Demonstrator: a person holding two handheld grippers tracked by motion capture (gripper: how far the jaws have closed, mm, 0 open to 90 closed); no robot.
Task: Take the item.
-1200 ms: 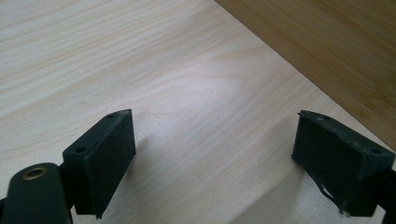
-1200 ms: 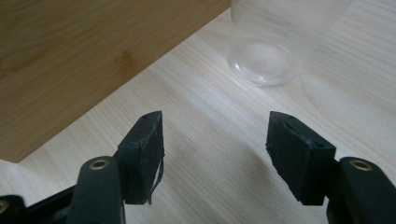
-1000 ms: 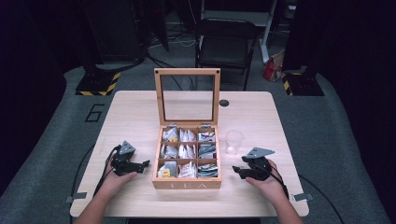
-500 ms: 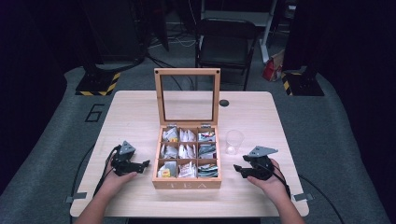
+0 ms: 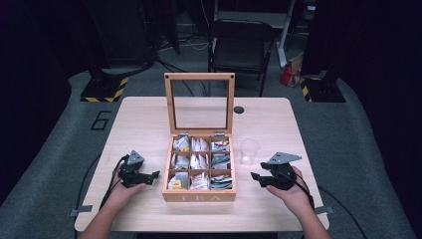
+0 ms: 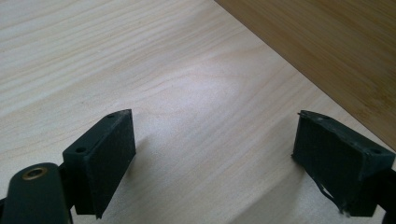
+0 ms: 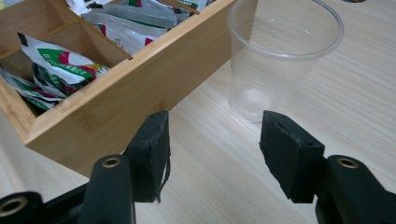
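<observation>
Both hand-held grippers rest gaping and empty on the pale wooden table (image 5: 144, 124), the left hand-held gripper (image 5: 154, 175) and right hand-held gripper (image 5: 255, 177) flanking the open bamboo tea box (image 5: 200, 196), so the right one, I'd judge, should square up on the clear plastic cup (image 5: 249, 151) just beside the box.

Both hands parked low, jaws apart

Left gripper (image 5: 155, 174) sits in the left hand (image 5: 124, 188) near the left front, jaws spread wide, pointing right. Right gripper (image 5: 254, 176) in the right hand (image 5: 293, 191) points left, jaws parted too, nothing between them.
</observation>
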